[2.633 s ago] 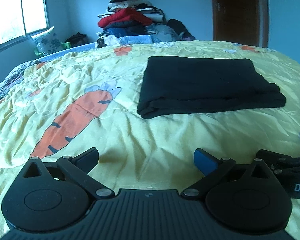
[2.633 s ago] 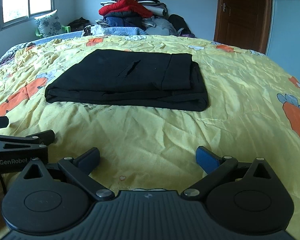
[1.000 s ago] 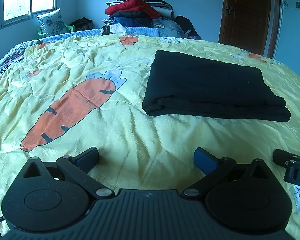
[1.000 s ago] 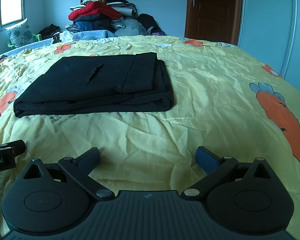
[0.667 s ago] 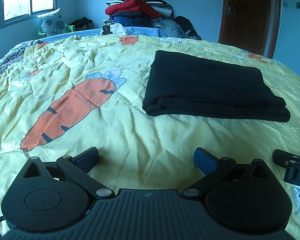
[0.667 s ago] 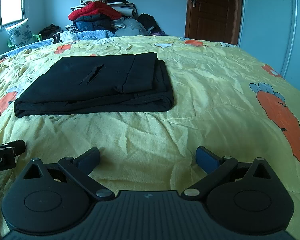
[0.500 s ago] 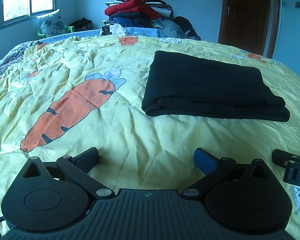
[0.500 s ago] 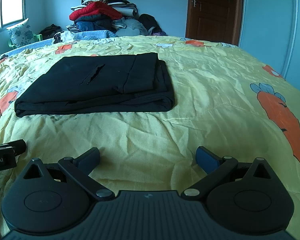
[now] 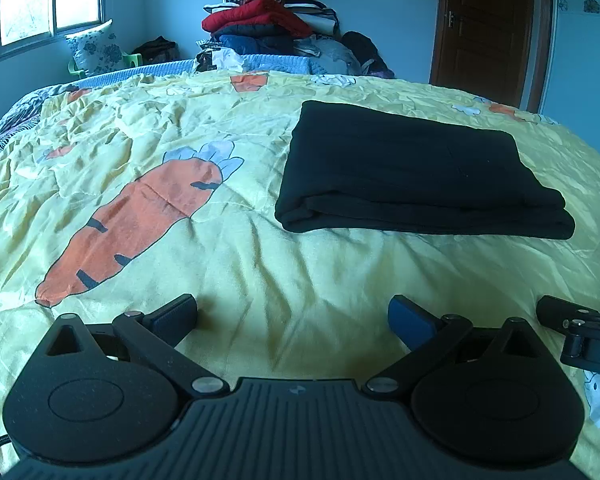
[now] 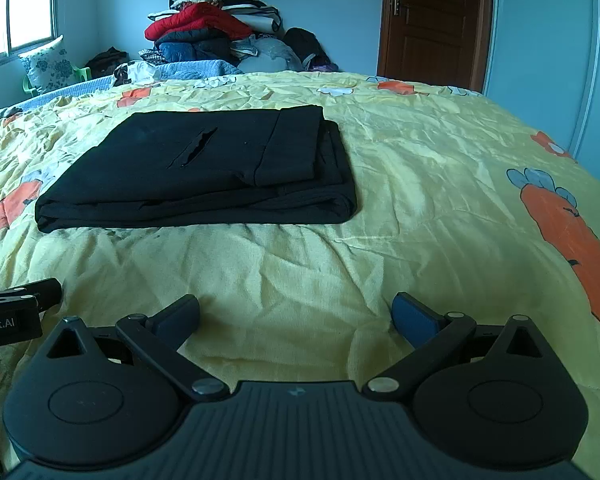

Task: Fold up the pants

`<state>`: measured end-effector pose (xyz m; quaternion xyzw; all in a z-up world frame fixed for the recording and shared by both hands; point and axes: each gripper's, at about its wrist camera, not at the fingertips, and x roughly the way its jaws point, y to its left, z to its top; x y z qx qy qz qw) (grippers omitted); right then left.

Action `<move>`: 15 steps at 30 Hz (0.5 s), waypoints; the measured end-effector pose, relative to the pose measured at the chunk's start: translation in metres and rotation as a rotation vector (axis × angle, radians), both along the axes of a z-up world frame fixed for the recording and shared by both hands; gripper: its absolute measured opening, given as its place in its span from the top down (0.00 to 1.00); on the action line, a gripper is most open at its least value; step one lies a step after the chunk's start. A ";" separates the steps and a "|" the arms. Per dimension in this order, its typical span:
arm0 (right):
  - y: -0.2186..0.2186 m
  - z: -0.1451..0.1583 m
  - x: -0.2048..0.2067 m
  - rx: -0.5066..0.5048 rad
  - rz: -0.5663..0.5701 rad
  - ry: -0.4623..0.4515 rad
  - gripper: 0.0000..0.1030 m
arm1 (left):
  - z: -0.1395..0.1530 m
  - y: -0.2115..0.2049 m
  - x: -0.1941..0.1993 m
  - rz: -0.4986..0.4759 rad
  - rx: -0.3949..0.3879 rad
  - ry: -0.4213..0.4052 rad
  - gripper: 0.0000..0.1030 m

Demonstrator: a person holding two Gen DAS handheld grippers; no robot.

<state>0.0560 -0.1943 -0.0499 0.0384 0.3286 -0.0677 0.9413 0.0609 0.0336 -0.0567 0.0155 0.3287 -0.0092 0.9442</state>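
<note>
Black pants (image 9: 412, 176) lie folded into a flat rectangle on the yellow carrot-print bedspread (image 9: 236, 264); in the right wrist view the pants (image 10: 204, 168) show a pocket slit on top. My left gripper (image 9: 292, 316) is open near the bed's front edge, well short of the pants, holding nothing. The right gripper (image 10: 296, 316) is open too, empty, equally short of the pants. Each gripper's side shows at the edge of the other's view.
A tall pile of clothes (image 9: 268, 28) stands past the far end of the bed. A brown door (image 10: 432, 20) is at the back right, a window (image 9: 48, 0) and a flowered pillow (image 9: 94, 50) at the back left.
Since 2.6 s ago both grippers have shifted apart and levelled out; over the last second the views hold almost still. The pants have not moved.
</note>
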 end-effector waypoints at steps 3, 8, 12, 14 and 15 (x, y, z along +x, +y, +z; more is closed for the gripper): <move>0.000 0.000 0.000 0.000 0.000 0.000 0.00 | 0.000 0.000 0.000 0.003 0.000 0.001 0.00; 0.000 0.000 0.000 -0.004 -0.001 0.002 0.00 | 0.000 0.000 0.000 0.003 -0.001 0.001 0.00; 0.001 0.000 0.000 -0.007 0.000 0.002 0.00 | 0.000 0.001 0.000 0.003 0.000 0.001 0.00; 0.001 0.000 0.000 -0.007 0.000 0.002 0.00 | 0.000 0.001 0.000 0.003 -0.001 0.001 0.00; 0.001 0.000 0.000 -0.006 0.000 0.002 0.00 | 0.000 0.001 0.000 0.003 -0.003 0.002 0.00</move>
